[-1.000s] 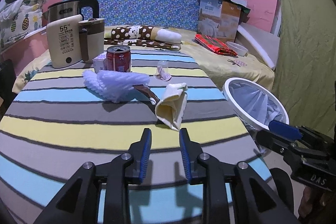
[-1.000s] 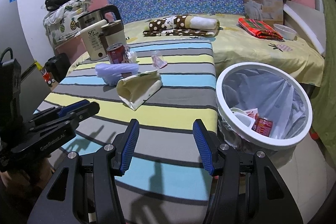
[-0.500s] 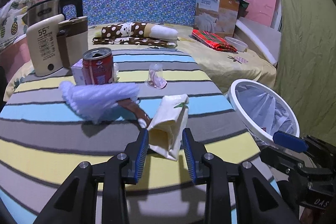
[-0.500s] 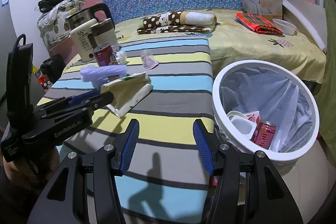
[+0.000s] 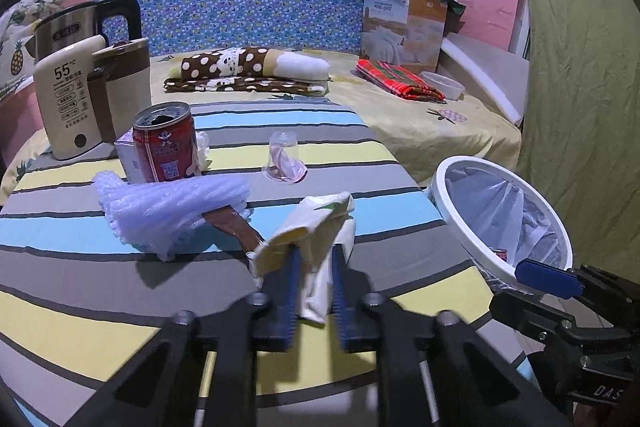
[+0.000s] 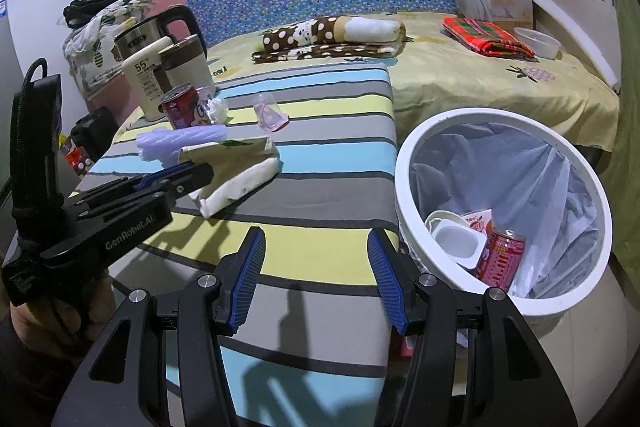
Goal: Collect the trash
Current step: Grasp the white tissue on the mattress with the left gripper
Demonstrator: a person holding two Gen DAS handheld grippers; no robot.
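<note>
My left gripper (image 5: pixel 314 281) is clamped on the near end of the cream paper bag (image 5: pixel 316 227), its blue pads pinching the crumpled paper between them. The bag lies on the striped table (image 5: pixel 100 291), extending away ahead of the fingers. Just left of the bag is the purple foam wrap (image 5: pixel 168 203); beyond that stands the red can (image 5: pixel 166 145). A small clear cup (image 5: pixel 285 157) sits farther ahead. My right gripper (image 6: pixel 316 281) hangs over the table's near edge, jaws apart, nothing between them. The white bin (image 6: pixel 504 211) stands just to its right, holding a red can and a white cup.
</note>
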